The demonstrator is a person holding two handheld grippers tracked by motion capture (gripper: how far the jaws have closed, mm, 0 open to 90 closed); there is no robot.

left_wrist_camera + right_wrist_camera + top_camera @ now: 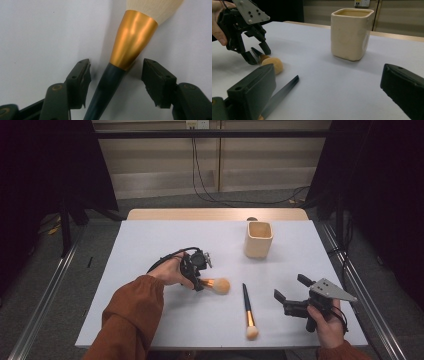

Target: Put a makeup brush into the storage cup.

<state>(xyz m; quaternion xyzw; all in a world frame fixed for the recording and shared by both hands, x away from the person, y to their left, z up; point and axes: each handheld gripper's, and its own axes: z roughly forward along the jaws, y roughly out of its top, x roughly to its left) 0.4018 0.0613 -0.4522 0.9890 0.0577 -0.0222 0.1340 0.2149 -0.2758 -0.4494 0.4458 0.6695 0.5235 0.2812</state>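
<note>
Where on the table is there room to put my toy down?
The far left corner of the table is bare, and so is the near left edge. It is crowded around the two brushes and the cup.

View from above the person's side of a white desk (pixel 150 245). The left gripper (pixel 199 281), held in a hand with a rust-coloured sleeve (pixel 132 312), points down over the handle of a short powder brush (pixel 216 285) whose pale bristle head lies to the right of the fingers; whether the fingers press on the handle cannot be told. A second, longer brush (pixel 248 311) lies nearer the desk's front edge, dark handle pointing away, bristles toward the person. The right gripper (pixel 288 293), with its grey three-cornered plate, is held just right of that brush, fingers spread and nothing between them. A cream square cup (pixel 258 240) stands upright near the far edge.
</note>
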